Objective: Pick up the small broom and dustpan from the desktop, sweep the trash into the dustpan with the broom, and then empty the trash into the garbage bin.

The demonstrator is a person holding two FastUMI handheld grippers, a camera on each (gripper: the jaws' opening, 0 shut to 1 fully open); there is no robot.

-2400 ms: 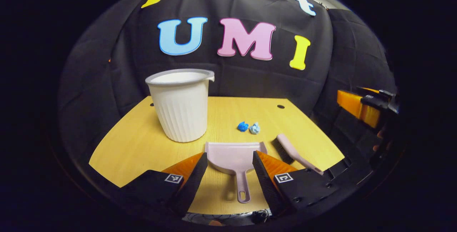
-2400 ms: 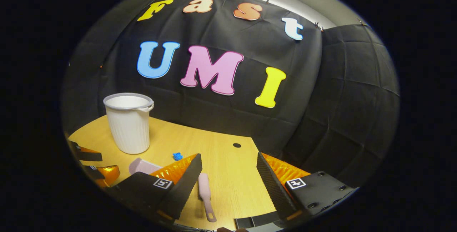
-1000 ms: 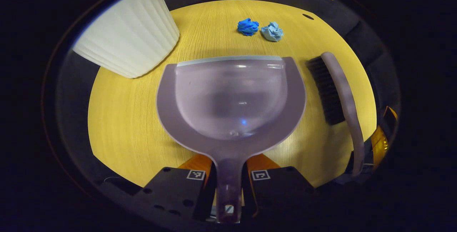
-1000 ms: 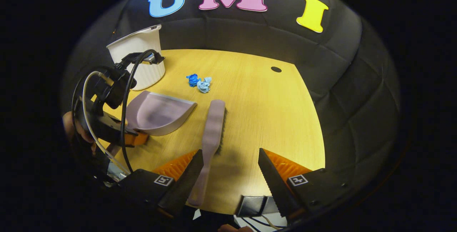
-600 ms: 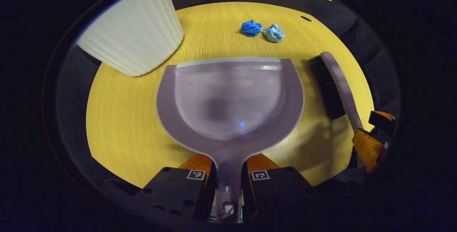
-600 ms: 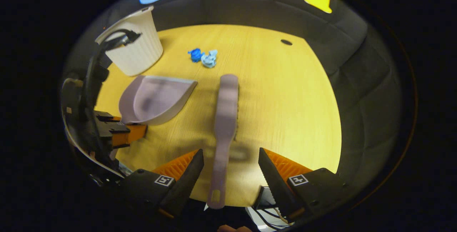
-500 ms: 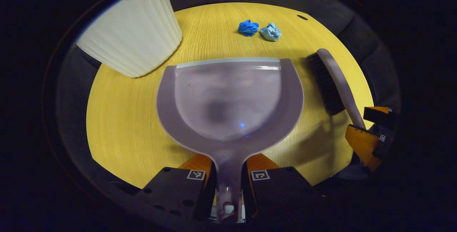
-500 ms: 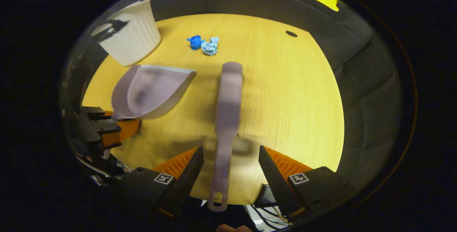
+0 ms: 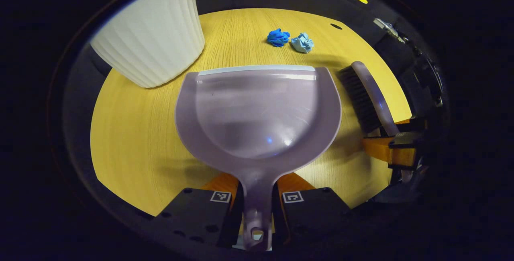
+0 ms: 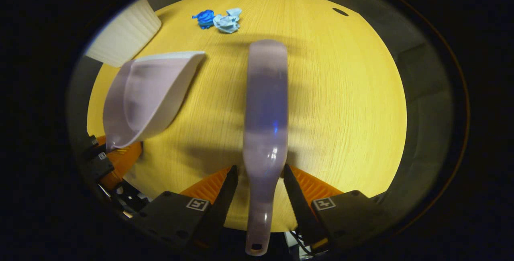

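risk lies with the broom (image 10: 265,104), whose handle sits between the right gripper (image 10: 257,184) fingers, contact unclear, so it may twist beside the dustpan (image 9: 257,108) the left gripper (image 9: 257,204) pinches.

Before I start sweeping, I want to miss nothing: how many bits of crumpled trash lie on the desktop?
2. A dark blue wad and a pale blue wad sit side by side beyond the dustpan, right of the garbage bin. Others could hide behind the bin.
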